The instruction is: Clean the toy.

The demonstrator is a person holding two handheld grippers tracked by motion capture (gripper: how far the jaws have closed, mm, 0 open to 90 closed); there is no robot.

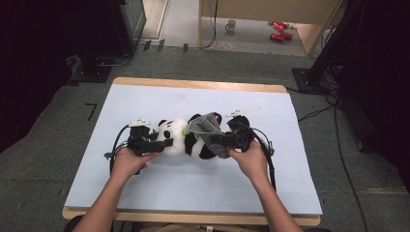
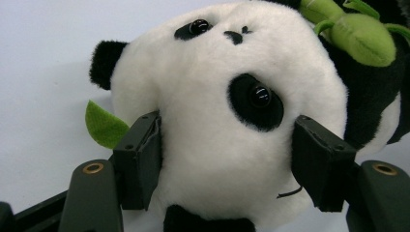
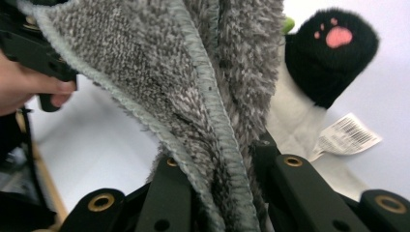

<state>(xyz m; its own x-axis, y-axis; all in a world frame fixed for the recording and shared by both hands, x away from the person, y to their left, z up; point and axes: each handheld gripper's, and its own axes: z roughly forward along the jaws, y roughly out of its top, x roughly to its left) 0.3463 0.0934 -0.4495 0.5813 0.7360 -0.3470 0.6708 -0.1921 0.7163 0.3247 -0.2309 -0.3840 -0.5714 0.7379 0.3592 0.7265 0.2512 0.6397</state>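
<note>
A: High view: toy panda (image 1: 186, 137) lies mid-table on the pale blue sheet (image 1: 193, 183). Left gripper (image 1: 167, 143) is at its head, right gripper (image 1: 212, 137) at its body with a grey cloth (image 1: 207, 126).

B: Purpose?

A: Looks like left pins the toy while right drapes or wipes with the cloth. Judgement only.

B: Left gripper view?

A: Jaws wide, one pad on each side of the panda's head (image 2: 222, 111), pressing the fur. Holding it steady. Green leaf (image 2: 104, 126) sticks out by the near jaw.

B: Right gripper view?

A: Jaws nearly closed, pinching a fold of the cloth (image 3: 159, 77). Black paw (image 3: 333, 53) and a barcode tag (image 3: 348, 135) lie beyond.

B: Room?

A: Wooden table (image 1: 193, 84), grey carpet (image 1: 43, 145), cables (image 1: 338, 125), a mug (image 1: 231, 25) and red cans (image 1: 279, 30) on the floor at the back.
</note>
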